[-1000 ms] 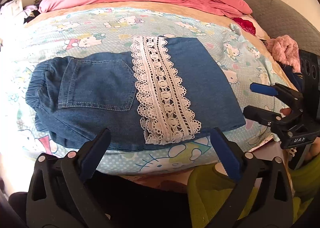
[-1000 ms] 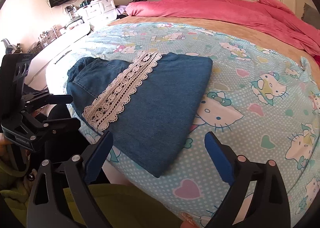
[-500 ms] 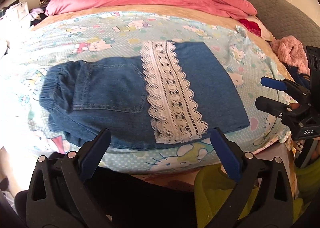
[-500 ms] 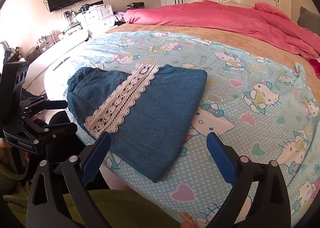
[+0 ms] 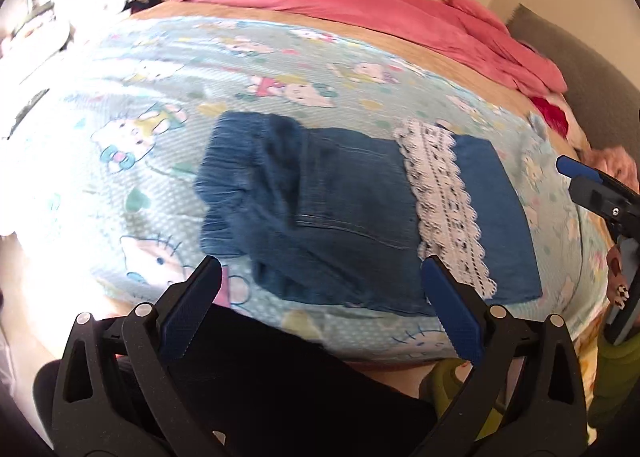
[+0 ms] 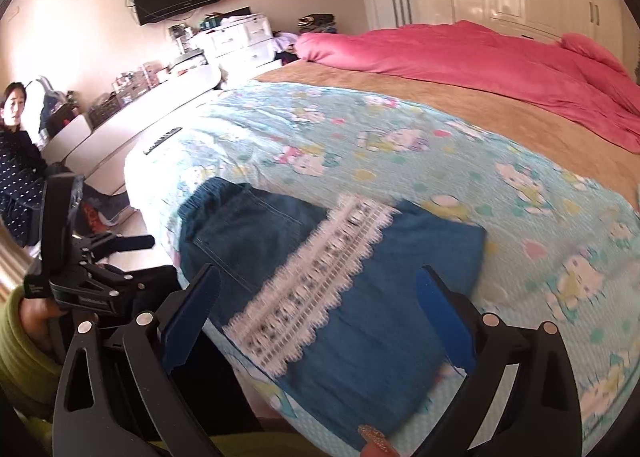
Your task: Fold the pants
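Observation:
Folded blue denim pants (image 5: 340, 217) with a white lace band (image 5: 444, 201) lie near the front edge of the bed; they also show in the right wrist view (image 6: 320, 277). My left gripper (image 5: 320, 313) is open and empty, held off the bed's front edge near the waistband end. My right gripper (image 6: 316, 321) is open and empty, held just above the folded end and lace band (image 6: 316, 281). Each gripper shows in the other's view: the right one (image 5: 592, 189) at far right, the left one (image 6: 108, 257) at far left.
The bed has a light-blue cartoon-cat sheet (image 5: 200, 77), a tan blanket (image 6: 480, 113) and a pink duvet (image 6: 480, 53) at the back. A grey headboard (image 5: 580, 57) stands at right. A person (image 6: 16, 145) sits at far left by a white dresser (image 6: 236, 41).
Both cameras have swung left and pulled back a little; the pants now sit further right in the left view. The pants have not moved. Both grippers stay open.

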### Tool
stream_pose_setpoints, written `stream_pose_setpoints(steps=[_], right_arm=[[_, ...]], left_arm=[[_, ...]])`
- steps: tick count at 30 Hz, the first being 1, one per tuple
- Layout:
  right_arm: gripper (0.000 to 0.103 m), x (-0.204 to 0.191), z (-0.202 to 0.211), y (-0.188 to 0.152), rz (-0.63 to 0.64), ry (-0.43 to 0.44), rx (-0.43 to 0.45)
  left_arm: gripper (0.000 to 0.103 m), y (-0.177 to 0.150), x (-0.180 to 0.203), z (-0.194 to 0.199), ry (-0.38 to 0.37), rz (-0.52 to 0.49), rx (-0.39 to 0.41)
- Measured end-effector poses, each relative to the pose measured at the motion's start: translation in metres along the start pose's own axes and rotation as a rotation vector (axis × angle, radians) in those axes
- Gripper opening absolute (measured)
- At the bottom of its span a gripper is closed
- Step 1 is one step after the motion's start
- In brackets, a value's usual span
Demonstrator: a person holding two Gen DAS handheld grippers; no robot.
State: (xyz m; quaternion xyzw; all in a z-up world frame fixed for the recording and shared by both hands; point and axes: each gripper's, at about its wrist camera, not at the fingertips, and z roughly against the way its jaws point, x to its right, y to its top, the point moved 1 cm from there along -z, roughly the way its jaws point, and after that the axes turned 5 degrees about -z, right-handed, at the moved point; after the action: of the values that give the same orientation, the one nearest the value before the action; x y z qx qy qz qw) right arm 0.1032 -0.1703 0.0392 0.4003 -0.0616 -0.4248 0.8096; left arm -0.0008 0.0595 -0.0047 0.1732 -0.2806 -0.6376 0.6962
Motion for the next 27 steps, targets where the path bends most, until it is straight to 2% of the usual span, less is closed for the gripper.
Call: stream_pose_setpoints(steps=[4, 8, 12, 15, 19, 21, 22, 27], right_arm=[[0.097, -0.023, -0.021, 0.025, 0.049, 0.053, -0.031], [0.097, -0.047, -0.051, 0.047, 0.137, 0.06, -0.066], [0.097, -0.067, -0.084, 0.061, 0.204, 0.089, -0.125], [0.097, -0.082, -0.112, 0.069, 0.248, 0.097, -0.178], [0.097, -0.096, -0.15, 0.073, 0.281, 0.131, -0.258], [0.097, -0.102, -0.172, 0.076, 0.294, 0.143, -0.302], [0.097, -0.104, -0.178, 0.075, 0.3, 0.148, -0.316], [0.097, -0.12, -0.221, 0.079, 0.339, 0.151, -0.376]], left_arm=[[0.093, -0.002, -0.019, -0.003, -0.004, 0.054, 0.011], [0.093, -0.005, -0.032, -0.007, -0.03, 0.1, 0.011], [0.093, -0.008, -0.044, -0.015, -0.098, 0.173, 0.003], [0.093, -0.01, -0.047, -0.025, -0.099, 0.186, -0.02], [0.092, -0.008, -0.043, -0.031, -0.167, 0.186, -0.008], [0.082, -0.007, -0.043, -0.036, -0.192, 0.205, -0.015], [0.074, -0.007, -0.044, -0.038, -0.201, 0.208, -0.017], [0.066, -0.01, -0.048, -0.049, -0.234, 0.226, -0.034]])
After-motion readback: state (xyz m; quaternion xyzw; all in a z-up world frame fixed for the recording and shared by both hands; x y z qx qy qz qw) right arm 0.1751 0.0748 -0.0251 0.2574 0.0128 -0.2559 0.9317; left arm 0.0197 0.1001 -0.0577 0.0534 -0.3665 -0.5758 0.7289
